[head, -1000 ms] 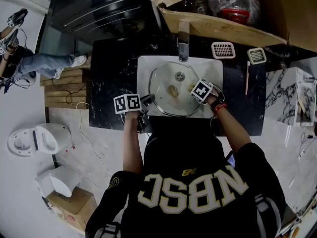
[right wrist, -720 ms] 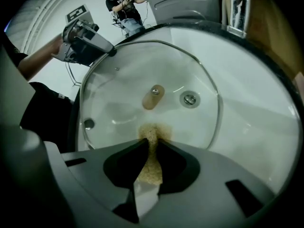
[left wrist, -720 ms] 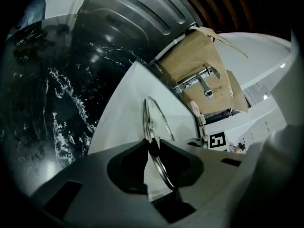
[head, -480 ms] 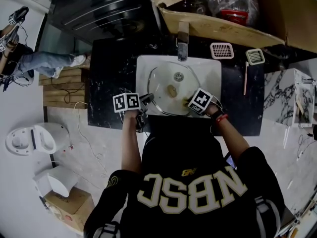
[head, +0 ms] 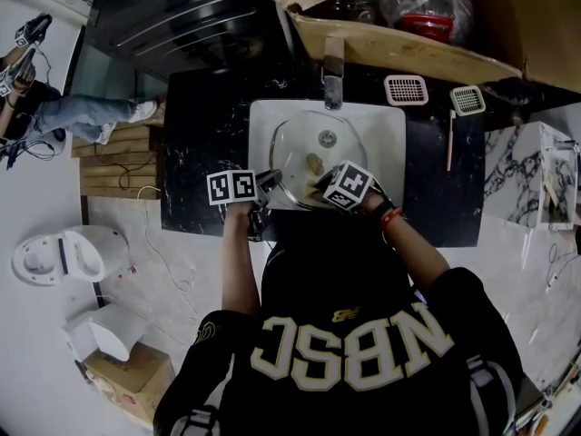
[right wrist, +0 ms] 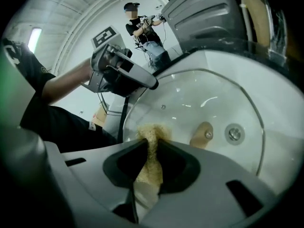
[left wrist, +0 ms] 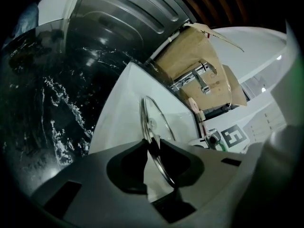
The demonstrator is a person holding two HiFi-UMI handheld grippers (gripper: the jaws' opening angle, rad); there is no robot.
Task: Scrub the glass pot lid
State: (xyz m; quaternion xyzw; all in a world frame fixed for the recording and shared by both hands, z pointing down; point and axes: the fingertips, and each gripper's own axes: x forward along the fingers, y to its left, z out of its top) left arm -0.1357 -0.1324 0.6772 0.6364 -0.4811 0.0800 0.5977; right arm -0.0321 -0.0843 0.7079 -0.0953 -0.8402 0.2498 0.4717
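Note:
The glass pot lid (head: 300, 143) stands tilted in the white sink (head: 390, 121), its wooden knob (head: 315, 163) near the middle. My left gripper (head: 272, 185) is shut on the lid's metal rim (left wrist: 148, 122) at the near left edge, and the rim runs between its jaws (left wrist: 153, 151). My right gripper (head: 320, 189) is shut on a tan scrub sponge (right wrist: 151, 134) and holds it against the glass (right wrist: 209, 103) near the lid's front edge. From the right gripper view, the knob (right wrist: 203, 134) lies just right of the sponge and the left gripper (right wrist: 148, 83) is beyond it.
A faucet (head: 333, 80) stands at the sink's far side. The black marble counter (head: 204, 143) surrounds the sink. Two white strainers (head: 408, 91) (head: 470, 101) and a thin stick (head: 451, 142) lie to the right. A cardboard box (head: 408, 44) overhangs the back.
My right gripper has slid the sponge left and nearer, from the lid's right side to its front edge. The left gripper and the lid have stayed put.

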